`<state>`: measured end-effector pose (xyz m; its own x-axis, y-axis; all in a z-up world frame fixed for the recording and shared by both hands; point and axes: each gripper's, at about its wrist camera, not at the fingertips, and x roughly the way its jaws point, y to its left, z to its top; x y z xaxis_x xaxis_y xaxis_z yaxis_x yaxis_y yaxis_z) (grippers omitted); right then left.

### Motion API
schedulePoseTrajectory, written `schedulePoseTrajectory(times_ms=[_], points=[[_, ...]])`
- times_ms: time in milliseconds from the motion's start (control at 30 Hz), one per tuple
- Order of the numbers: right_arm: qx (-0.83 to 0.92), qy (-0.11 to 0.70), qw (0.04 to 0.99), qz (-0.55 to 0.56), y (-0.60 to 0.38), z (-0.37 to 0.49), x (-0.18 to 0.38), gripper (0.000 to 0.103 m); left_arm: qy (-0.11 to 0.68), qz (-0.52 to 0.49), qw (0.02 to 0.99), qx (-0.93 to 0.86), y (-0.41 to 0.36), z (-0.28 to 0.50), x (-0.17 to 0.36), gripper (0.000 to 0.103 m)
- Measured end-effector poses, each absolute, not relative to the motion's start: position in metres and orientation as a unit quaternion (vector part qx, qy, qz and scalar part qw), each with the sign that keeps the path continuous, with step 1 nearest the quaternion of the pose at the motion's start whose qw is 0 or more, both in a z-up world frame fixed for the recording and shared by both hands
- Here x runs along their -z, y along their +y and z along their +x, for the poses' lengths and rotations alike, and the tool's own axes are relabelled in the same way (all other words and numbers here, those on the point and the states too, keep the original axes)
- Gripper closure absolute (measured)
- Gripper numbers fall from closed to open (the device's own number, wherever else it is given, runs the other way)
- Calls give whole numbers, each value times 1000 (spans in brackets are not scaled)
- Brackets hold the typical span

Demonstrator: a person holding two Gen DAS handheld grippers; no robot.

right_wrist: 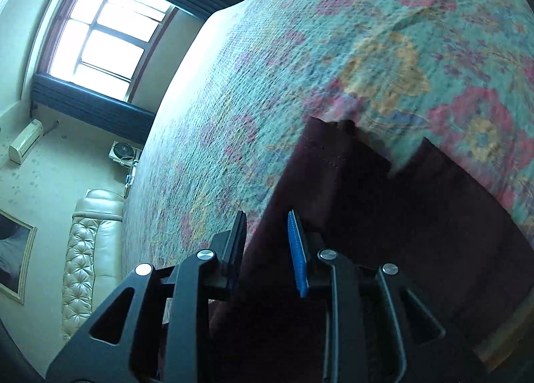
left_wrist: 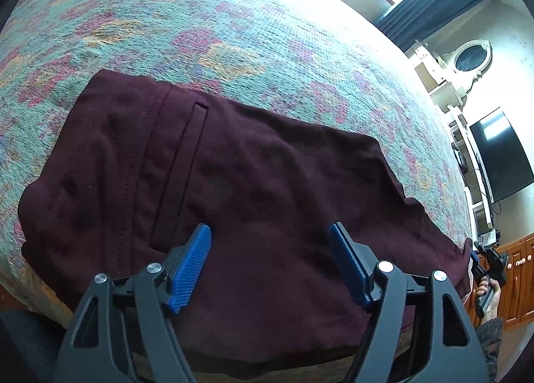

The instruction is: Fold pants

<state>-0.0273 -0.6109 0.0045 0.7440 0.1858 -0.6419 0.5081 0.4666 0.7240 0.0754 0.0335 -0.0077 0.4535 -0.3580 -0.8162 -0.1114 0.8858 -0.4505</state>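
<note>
Rumpled maroon pants point(left_wrist: 233, 182) on woven floral bedspread point(left_wrist: 200, 15)

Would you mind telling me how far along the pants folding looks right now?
Done: the maroon pants lie on the floral bedspread, seemingly doubled leg over leg, with both hems side by side in the right wrist view. In hand: nothing. The left gripper hovers open over the pants; the right gripper is open, gripping no cloth. Left: folding the length over.
</note>
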Motion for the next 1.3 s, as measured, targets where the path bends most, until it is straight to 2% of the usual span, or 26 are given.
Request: schedulePoseTrajectory(times_ms=[167, 267, 367, 400, 433, 633, 933, 967, 1033, 1100, 1200, 1300], points=[[111, 379, 777, 491, -600, 17, 16, 77, 518, -231, 820, 74, 34, 77, 8, 30], [84, 324, 790, 514, -598, 5, -9, 77, 519, -234, 819, 75, 35, 77, 9, 30], [89, 272, 804, 522, -609, -42, -36, 76, 519, -235, 818, 76, 36, 78, 9, 30], [97, 259, 804, 526, -615, -56, -39, 72, 519, -236, 818, 76, 36, 78, 9, 30], [107, 251, 802, 531, -624, -72, -37, 67, 518, -237, 818, 77, 36, 79, 9, 29], [148, 231, 761, 588, -643, -118, 3, 67, 513, -237, 821, 80, 34, 77, 10, 25], [137, 246, 740, 610, -616, -75, 34, 68, 509, -263, 816, 77, 38, 78, 11, 23], [135, 246, 738, 613, -613, -71, 36, 69, 508, -263, 816, 77, 38, 78, 11, 23], [148, 251, 740, 606, -606, -64, 35, 82, 508, -260, 817, 76, 36, 78, 11, 22], [158, 243, 742, 605, -602, -64, 30, 89, 508, -260, 818, 76, 36, 79, 11, 21], [171, 227, 754, 592, -600, -73, 10, 98, 506, -268, 816, 79, 39, 78, 11, 21], [175, 202, 766, 585, -603, -90, -17, 99, 505, -277, 813, 83, 41, 78, 12, 21]])
